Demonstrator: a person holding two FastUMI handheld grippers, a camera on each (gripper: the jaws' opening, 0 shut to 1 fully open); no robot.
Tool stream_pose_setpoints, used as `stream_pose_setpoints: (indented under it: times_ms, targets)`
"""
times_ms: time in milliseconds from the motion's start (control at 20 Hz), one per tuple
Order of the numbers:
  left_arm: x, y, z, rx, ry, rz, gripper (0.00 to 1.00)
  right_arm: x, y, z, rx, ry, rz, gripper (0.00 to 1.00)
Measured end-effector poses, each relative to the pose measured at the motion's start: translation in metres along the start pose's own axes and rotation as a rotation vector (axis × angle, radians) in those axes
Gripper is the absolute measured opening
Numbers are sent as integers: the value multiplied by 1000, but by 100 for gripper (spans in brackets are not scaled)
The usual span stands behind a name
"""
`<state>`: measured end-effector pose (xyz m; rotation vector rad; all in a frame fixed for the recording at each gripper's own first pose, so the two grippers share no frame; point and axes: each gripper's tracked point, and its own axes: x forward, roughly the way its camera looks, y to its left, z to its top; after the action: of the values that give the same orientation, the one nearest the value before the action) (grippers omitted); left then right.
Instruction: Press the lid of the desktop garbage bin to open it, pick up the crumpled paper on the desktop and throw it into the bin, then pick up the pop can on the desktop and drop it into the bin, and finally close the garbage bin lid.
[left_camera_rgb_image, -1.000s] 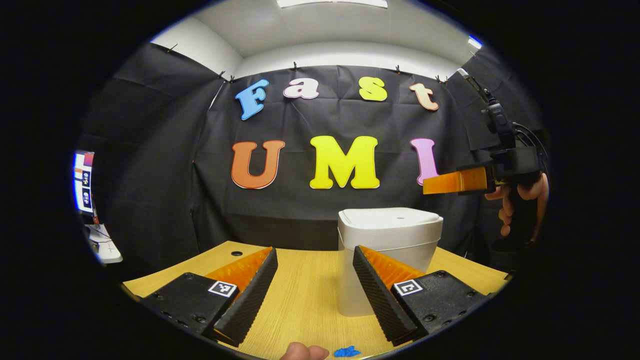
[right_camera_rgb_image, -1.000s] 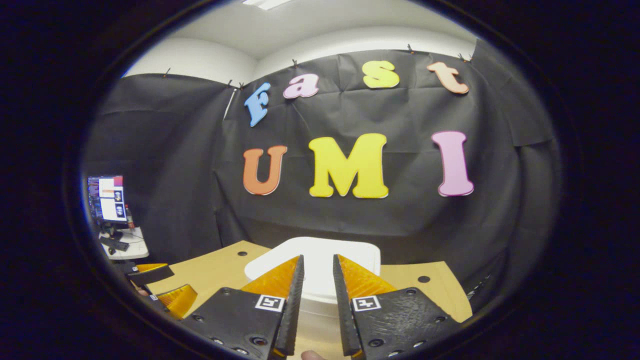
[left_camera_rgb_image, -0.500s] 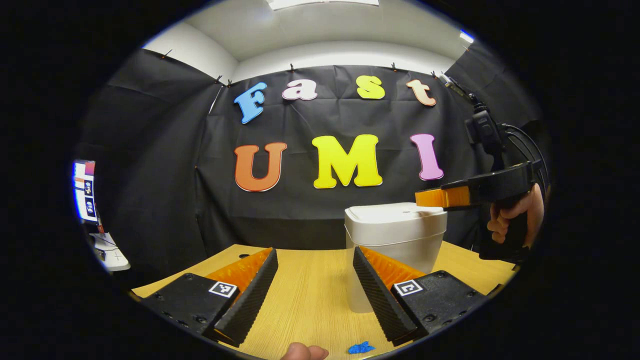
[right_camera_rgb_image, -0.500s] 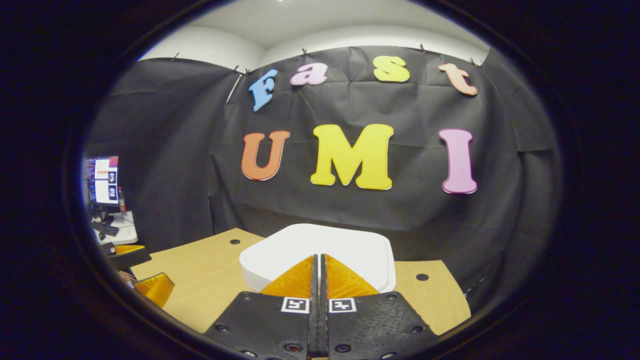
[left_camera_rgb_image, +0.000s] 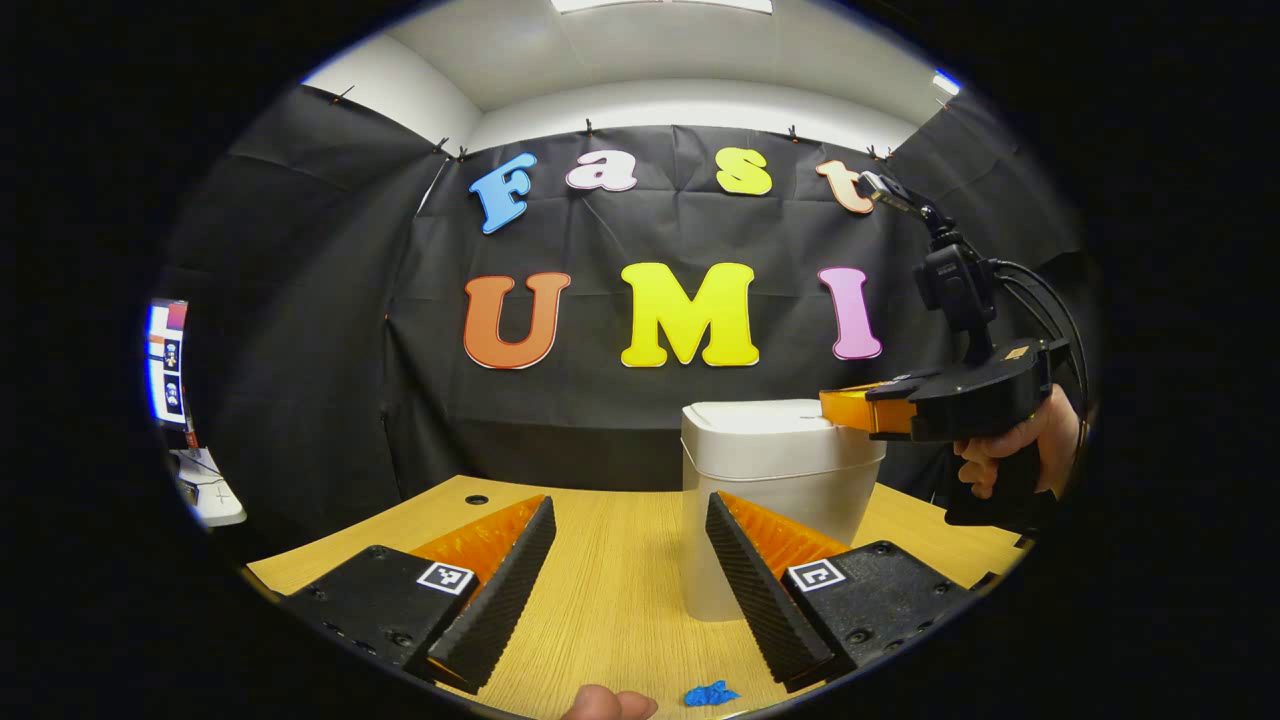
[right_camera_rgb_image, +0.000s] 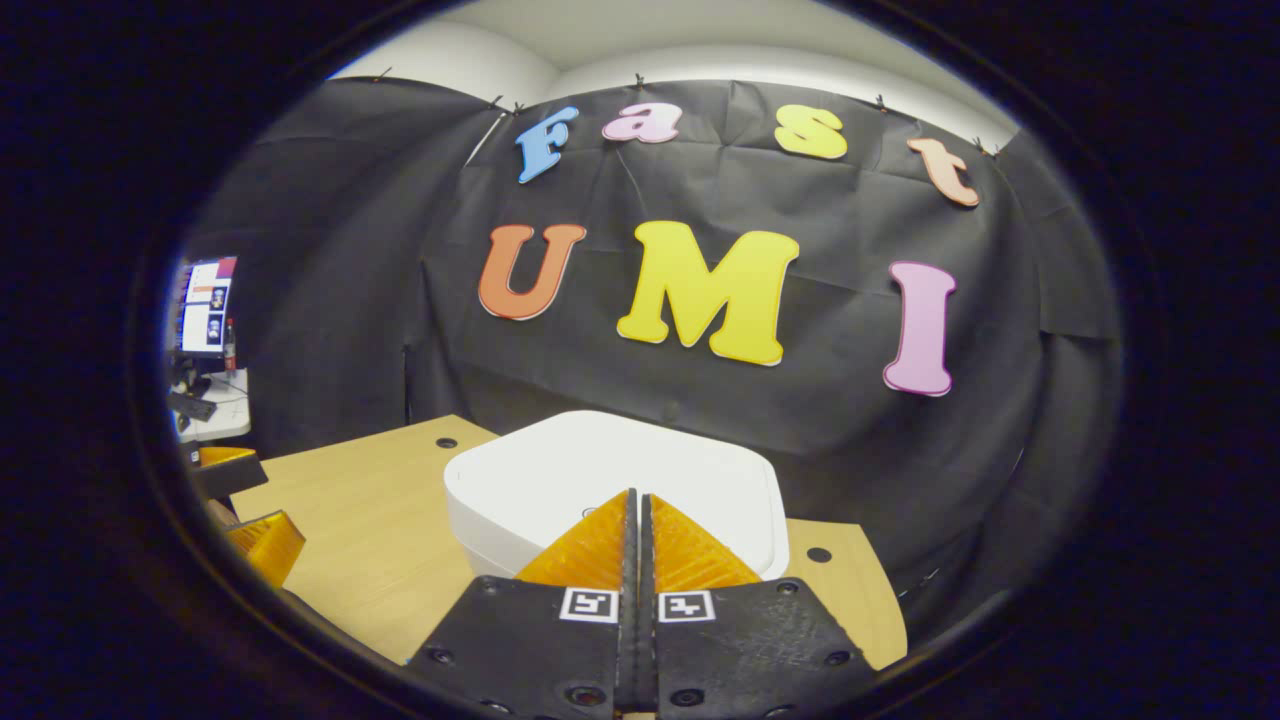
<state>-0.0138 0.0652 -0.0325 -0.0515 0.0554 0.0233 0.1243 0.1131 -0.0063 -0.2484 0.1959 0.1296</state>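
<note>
Down comes the right gripper (right_camera_rgb_image: 636, 500) since a moment ago, and its closed fingers now sit at the lid (right_camera_rgb_image: 560, 470) of the white bin (left_camera_rgb_image: 770, 500), holding nothing. I see it at 3 o'clock from the left gripper (left_camera_rgb_image: 628, 520), whose fingers stay wide apart over the table (left_camera_rgb_image: 610, 590). A blue scrap (left_camera_rgb_image: 710, 693) lies at 6 o'clock.

Right gripper (left_camera_rgb_image: 835, 408), black angular pistol-grip body, black cables looped behind, left gripper (left_camera_rgb_image: 625, 525), ribbed fingers, square fiducial tags, screws.
</note>
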Motion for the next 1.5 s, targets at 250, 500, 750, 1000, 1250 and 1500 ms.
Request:
stream_pose_setpoints:
  times_ms: [250, 500, 750, 1000, 1250, 1500]
  targets:
    - [0, 5, -12, 18, 40, 12, 98, -13, -10, 23, -74, -130, -52, 21]
    - [1, -4, -7, 11, 26, -2, 98, -31, -6, 41, 1, -201, 6, 90]
    - [0, -11, -8, 6, 32, -12, 98, -46, -17, 52, 55, -258, -6, 95]
    - [-2, -14, -7, 10, 29, -11, 98, -61, -31, 49, 106, -278, -31, 95]
    - [-5, -26, -11, 17, 35, -29, 98, -81, -41, 34, 156, -274, -38, 95]
    - [-11, -42, -29, 11, 68, -66, 98, -105, -51, 7, 186, -273, -68, 97]
